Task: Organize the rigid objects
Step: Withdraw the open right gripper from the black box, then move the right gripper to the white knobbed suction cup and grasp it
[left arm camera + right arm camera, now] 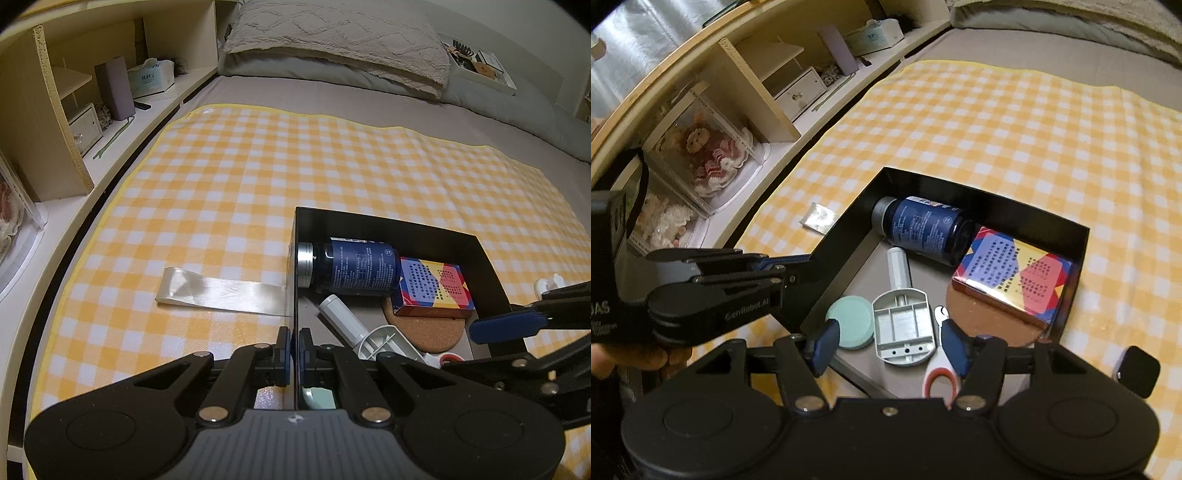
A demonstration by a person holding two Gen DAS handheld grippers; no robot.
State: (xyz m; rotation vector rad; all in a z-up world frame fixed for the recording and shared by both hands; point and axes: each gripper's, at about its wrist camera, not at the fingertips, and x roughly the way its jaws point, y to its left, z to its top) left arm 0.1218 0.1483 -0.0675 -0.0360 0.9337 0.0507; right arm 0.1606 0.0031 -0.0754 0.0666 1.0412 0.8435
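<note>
Left gripper (294,349) clamps the black box (295,258) wall (right gripper (890,343) gaping).

Pretty clearly a home bedroom: fuzzy beige pillow (332,40) top center, grey mattress (480,122), cream wooden bedside shelving (110,48) upper left.

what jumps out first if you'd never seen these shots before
A black open box sits on a yellow checked cloth spread over a bed, holding a dark blue bottle lying on its side beside a colourful carton. The left tool is clamped on the box's side wall; the right tool hovers open above it.
</note>
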